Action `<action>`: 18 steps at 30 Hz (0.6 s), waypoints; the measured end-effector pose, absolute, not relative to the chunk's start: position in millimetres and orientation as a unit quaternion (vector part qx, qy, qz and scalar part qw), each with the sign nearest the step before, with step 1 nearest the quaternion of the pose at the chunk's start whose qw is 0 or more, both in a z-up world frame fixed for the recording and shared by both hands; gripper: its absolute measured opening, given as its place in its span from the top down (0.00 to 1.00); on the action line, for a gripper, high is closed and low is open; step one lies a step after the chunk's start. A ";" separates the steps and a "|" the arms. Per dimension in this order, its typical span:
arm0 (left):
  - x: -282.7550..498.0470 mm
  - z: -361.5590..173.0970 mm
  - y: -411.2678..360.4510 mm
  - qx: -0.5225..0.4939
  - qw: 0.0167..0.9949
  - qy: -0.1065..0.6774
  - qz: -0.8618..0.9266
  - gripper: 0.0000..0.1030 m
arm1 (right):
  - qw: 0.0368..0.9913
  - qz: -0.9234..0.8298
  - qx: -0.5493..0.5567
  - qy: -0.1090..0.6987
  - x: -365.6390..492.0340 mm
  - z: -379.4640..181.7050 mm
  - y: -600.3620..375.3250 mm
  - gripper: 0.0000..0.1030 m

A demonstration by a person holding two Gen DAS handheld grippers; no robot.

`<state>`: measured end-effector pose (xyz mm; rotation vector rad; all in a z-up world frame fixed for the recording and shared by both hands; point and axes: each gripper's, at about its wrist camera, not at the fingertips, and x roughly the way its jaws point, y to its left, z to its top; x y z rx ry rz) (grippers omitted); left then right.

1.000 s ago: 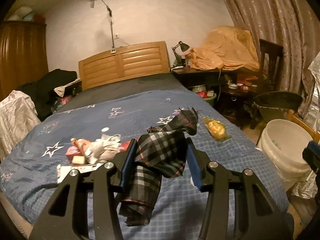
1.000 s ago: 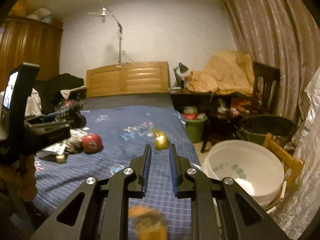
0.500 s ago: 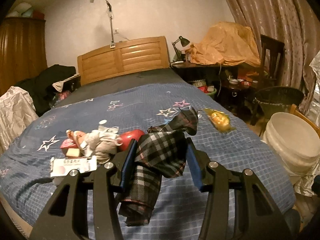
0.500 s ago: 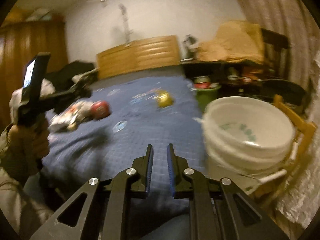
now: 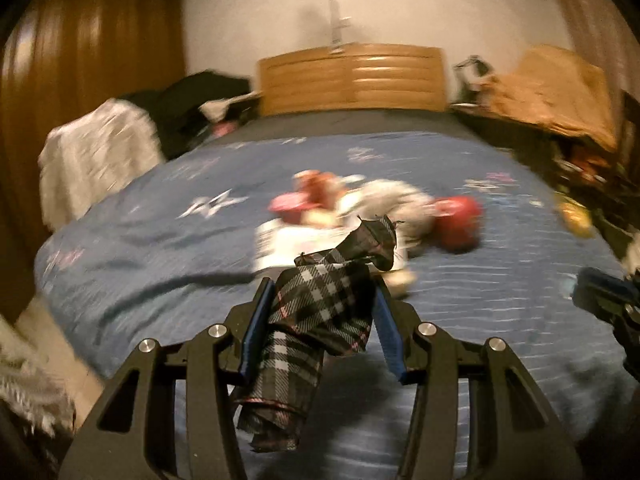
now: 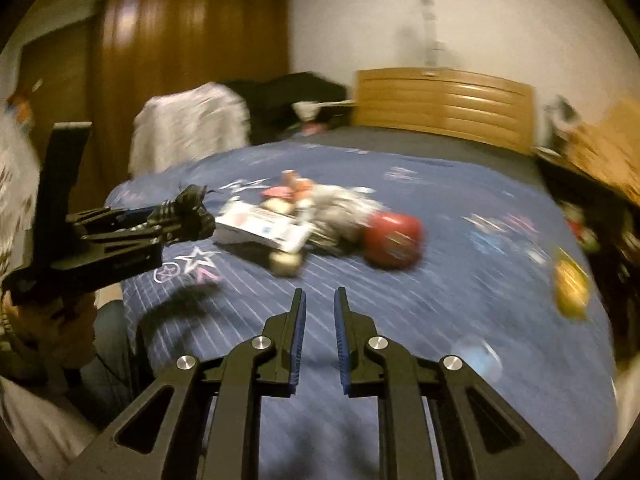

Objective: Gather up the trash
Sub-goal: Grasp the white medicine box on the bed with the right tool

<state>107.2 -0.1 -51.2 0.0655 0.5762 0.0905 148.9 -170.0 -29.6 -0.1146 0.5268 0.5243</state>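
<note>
My left gripper [image 5: 324,292] is shut on a black and white plaid cloth [image 5: 312,312] that hangs from its jaws above the blue bed [image 5: 140,248]. It also shows in the right wrist view [image 6: 180,216]. A trash pile lies mid-bed: a white packet [image 6: 260,228], crumpled grey-white paper [image 6: 340,208], pink wrappers [image 5: 292,204] and a red round pack [image 6: 394,238]. A yellow wrapper [image 6: 570,284] lies at the bed's right edge. My right gripper [image 6: 320,300] is nearly closed and empty, above the bed's near side.
A wooden headboard [image 5: 352,80] stands at the far end, a brown wardrobe [image 6: 180,60] at the left. A white cover [image 5: 96,160] and dark clothes [image 5: 200,100] pile up left of the bed. Cluttered furniture with an orange cloth [image 5: 560,92] stands to the right.
Both views have swung left, away from the white bucket, toward the trash pile. The right gripper's jaws have parted slightly. The left gripper still holds the plaid cloth.
</note>
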 end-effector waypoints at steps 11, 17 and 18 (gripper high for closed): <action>114.6 -62.3 89.1 -0.031 0.949 0.282 0.135 0.54 | 0.855 0.330 -0.333 0.221 250.3 -46.0 -0.8 0.14; 119.8 -71.9 123.7 -0.066 0.939 0.297 0.162 0.54 | 0.828 0.328 -0.389 0.235 280.3 -64.1 39.8 0.32; 119.6 -72.1 124.8 -0.068 0.939 0.297 0.161 0.54 | 0.824 0.335 -0.384 0.249 283.3 -65.3 40.7 0.49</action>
